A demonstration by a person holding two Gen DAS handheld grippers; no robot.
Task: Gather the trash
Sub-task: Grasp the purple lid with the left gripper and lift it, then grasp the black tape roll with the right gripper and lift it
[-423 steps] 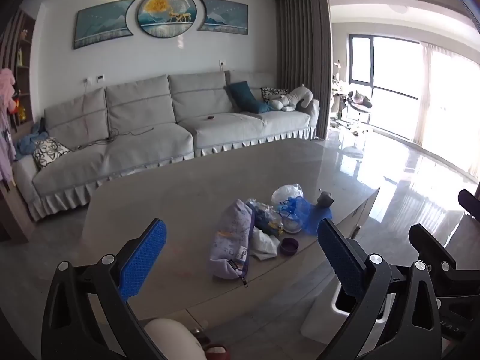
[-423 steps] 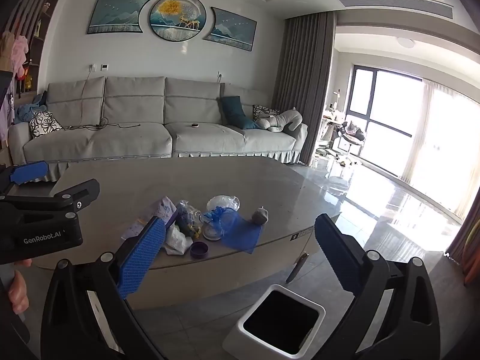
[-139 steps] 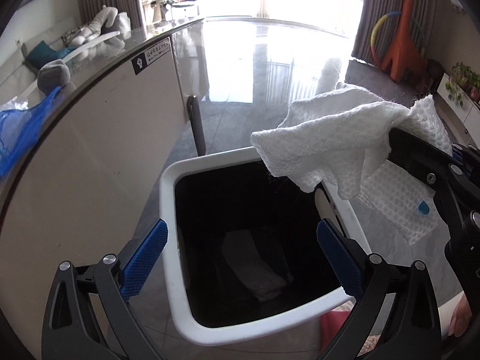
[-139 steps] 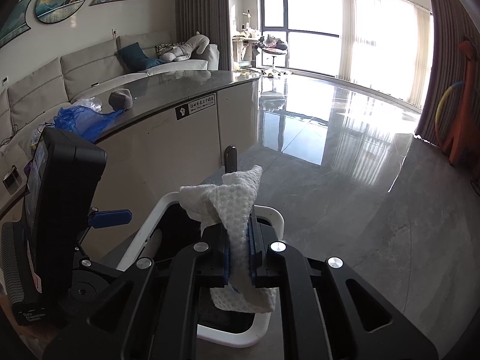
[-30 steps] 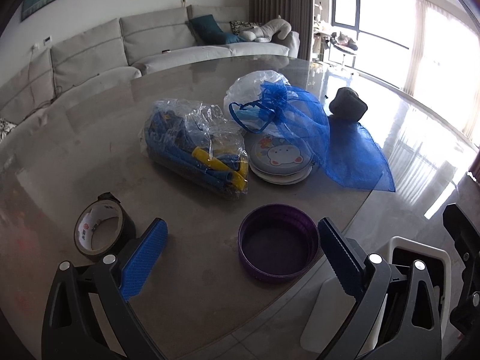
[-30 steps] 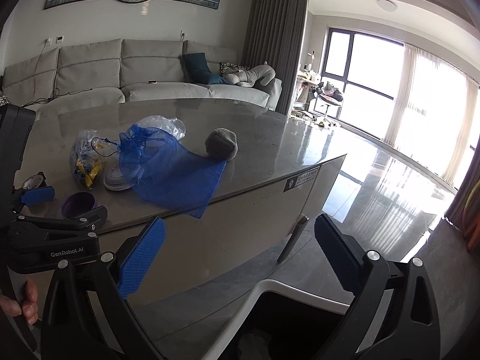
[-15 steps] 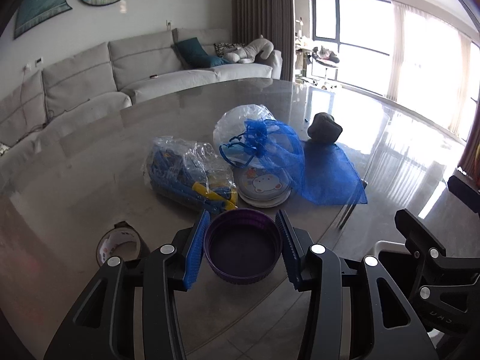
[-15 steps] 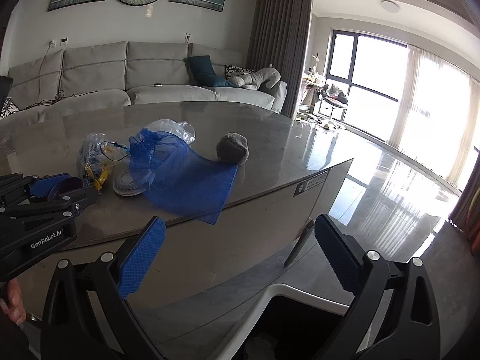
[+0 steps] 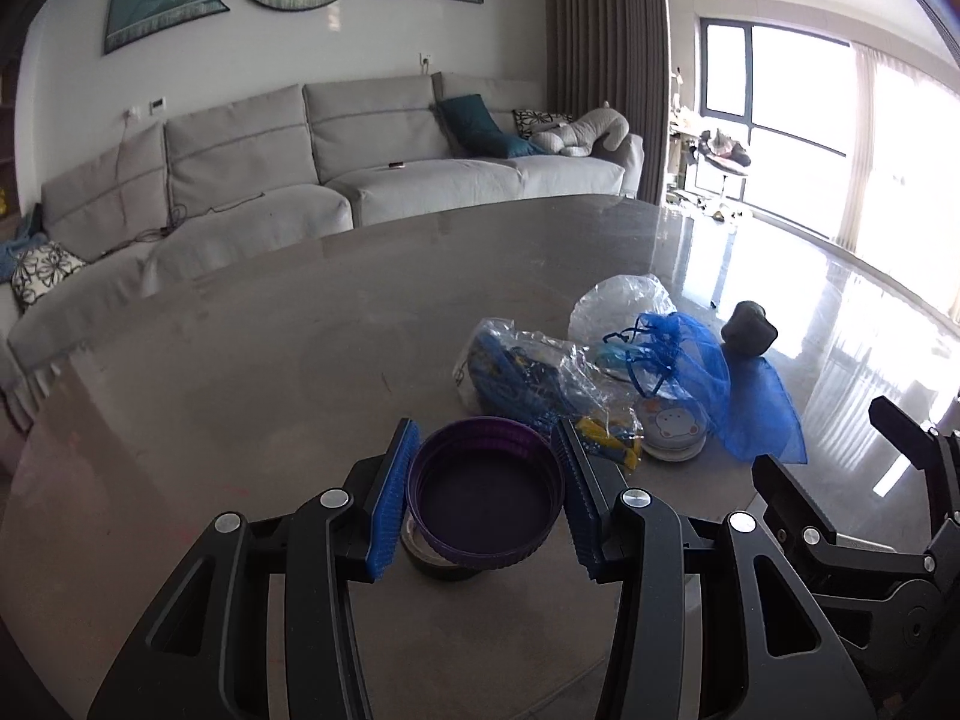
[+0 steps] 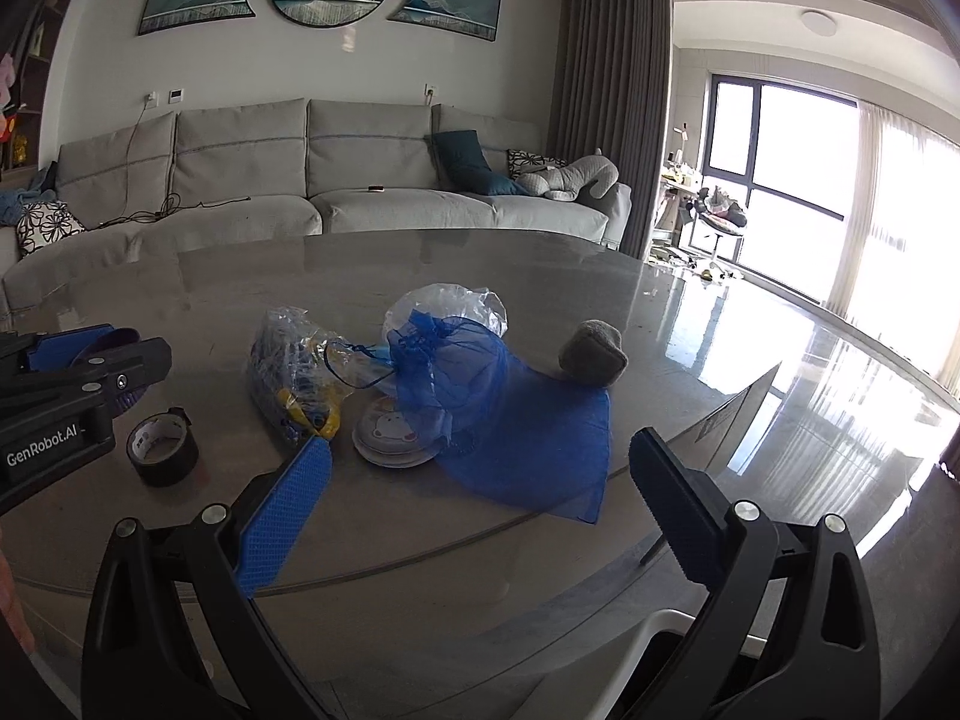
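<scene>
The purple lid (image 9: 487,495) is sitting clamped between the blue pads of the left gripper (image 9: 487,498), open side up, raised above the grey table (image 9: 240,372). Under it, partly hidden in the left wrist view, the roll of dark tape (image 10: 162,447) is lying flat on the tabletop. The left gripper's jaws are pressing against the lid's rim on both sides.

Just beyond the lid, a clear plastic bag of blue and yellow items (image 9: 528,384) is lying on the table, touching a small round tin with a cartoon face (image 9: 671,427). A blue mesh drawstring bag (image 9: 708,387) is draping over that tin and spreading toward the table edge, with a crumpled clear bag (image 9: 618,309) behind it. A grey lump (image 9: 749,331) is resting just beyond the mesh.

The right gripper (image 10: 480,507) is hovering near the table edge with its jaws wide apart, holding nothing. Below it, the white rim of a bin (image 10: 648,636) is showing. A grey sofa (image 9: 336,174) is standing behind the table.
</scene>
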